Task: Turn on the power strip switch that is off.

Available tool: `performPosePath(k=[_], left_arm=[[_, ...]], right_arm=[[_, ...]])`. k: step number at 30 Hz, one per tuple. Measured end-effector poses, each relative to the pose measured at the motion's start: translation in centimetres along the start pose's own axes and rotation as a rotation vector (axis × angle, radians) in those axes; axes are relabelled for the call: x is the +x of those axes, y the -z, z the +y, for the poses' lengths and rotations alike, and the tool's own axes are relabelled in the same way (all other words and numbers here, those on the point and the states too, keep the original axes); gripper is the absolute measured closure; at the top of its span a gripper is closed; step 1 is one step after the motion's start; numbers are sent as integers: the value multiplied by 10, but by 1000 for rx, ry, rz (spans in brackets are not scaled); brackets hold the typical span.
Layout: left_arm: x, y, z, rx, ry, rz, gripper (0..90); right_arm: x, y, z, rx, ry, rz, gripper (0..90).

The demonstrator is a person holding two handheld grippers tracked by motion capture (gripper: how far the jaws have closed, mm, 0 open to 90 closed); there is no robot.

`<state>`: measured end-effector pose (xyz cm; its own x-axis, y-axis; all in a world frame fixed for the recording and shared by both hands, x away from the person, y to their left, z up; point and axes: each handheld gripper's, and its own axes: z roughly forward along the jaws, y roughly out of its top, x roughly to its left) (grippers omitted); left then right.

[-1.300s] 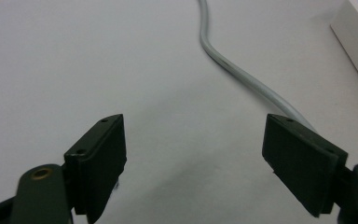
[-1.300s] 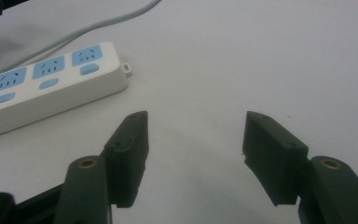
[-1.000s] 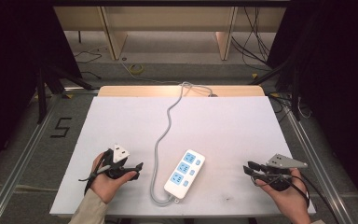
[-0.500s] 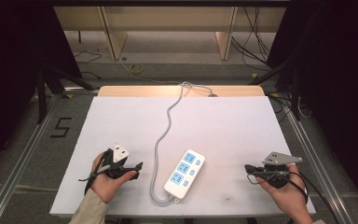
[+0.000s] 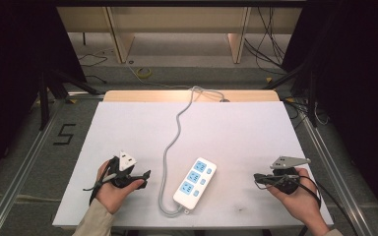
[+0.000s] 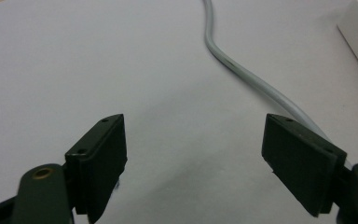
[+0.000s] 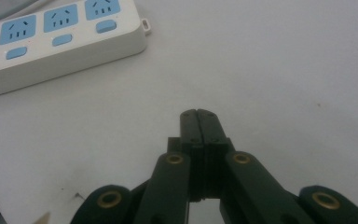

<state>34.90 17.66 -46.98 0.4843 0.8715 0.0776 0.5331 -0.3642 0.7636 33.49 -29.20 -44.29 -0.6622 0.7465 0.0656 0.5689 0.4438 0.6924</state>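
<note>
A white table top (image 5: 236, 132) fills the middle of the high view, with a bare wooden strip (image 5: 142, 95) along its far edge. Beyond that strip stands pale wooden furniture (image 5: 177, 22) on a grey floor (image 5: 187, 73), where a yellow coil (image 5: 144, 72) and loose black cables (image 5: 268, 46) lie. Left of the table, a black "5" (image 5: 65, 133) marks the floor beside a metal rail (image 5: 29, 157). Dark curtains (image 5: 359, 73) close off both sides of the table.
</note>
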Motion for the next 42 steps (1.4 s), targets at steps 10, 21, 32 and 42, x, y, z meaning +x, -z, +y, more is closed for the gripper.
performPosePath(k=[10, 21, 32, 42], left_arm=[[0, -1, 0, -4, 0, 0, 218], [-1, -1, 0, -1, -3, 2, 218], [-1, -1, 0, 2, -5, 2, 218], [-2, -1, 0, 1, -8, 1, 218]], right_arm=[[3, -4, 9, 29, 5, 9, 900], [6, -8, 17, 39, 6, 15, 900], [9, -12, 24, 64, 3, 28, 900], [15, -18, 34, 73, 16, 41, 900]])
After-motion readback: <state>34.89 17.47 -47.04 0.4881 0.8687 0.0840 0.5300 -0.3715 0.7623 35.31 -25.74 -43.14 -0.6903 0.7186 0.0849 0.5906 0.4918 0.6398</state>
